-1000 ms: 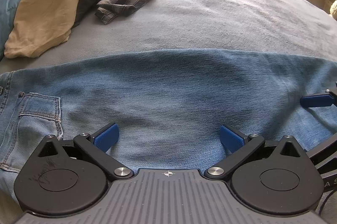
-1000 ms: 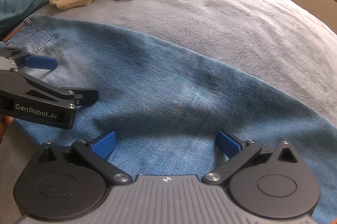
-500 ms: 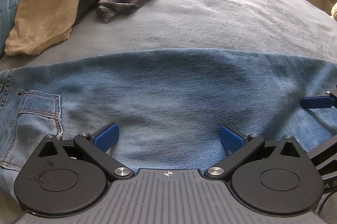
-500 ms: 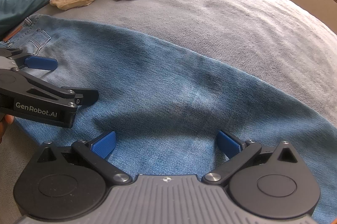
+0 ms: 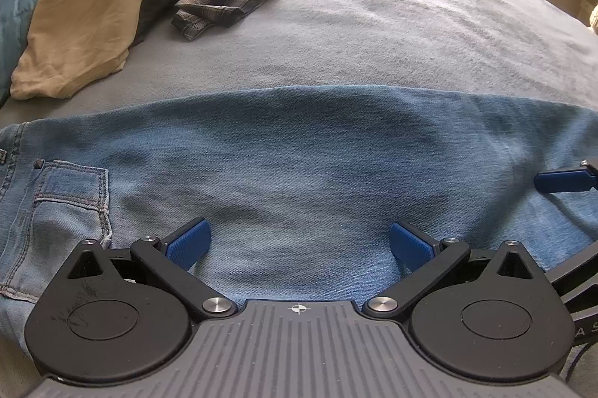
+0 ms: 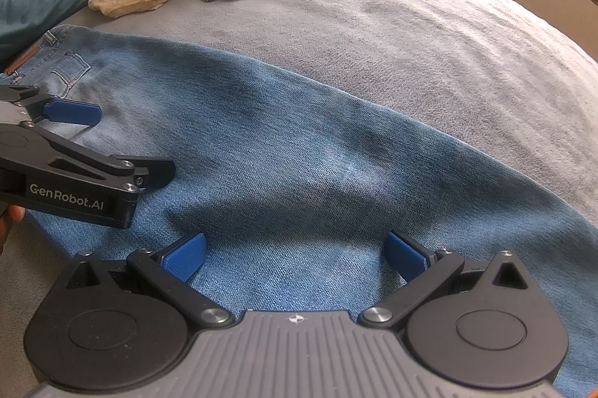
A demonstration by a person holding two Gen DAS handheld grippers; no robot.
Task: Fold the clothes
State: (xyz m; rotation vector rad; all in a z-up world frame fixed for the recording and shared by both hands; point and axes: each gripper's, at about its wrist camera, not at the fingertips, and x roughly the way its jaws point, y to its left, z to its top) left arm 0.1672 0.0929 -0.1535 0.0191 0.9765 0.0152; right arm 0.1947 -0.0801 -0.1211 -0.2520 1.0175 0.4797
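Left wrist view barely shifted; both grippers, left gripper and right gripper, stayed released over jeans; pile at 11 o'clock; fold unstarted.

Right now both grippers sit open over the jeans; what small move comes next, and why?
Probably lower and close both on the near edge: the left gripper and right gripper hang open over the flat jeans, gripping nothing.

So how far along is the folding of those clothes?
Barely begun. The jeans lie spread lengthwise on the bed. The left gripper and right gripper are open over the denim, gripping nothing. The plaid shirt is still crumpled.
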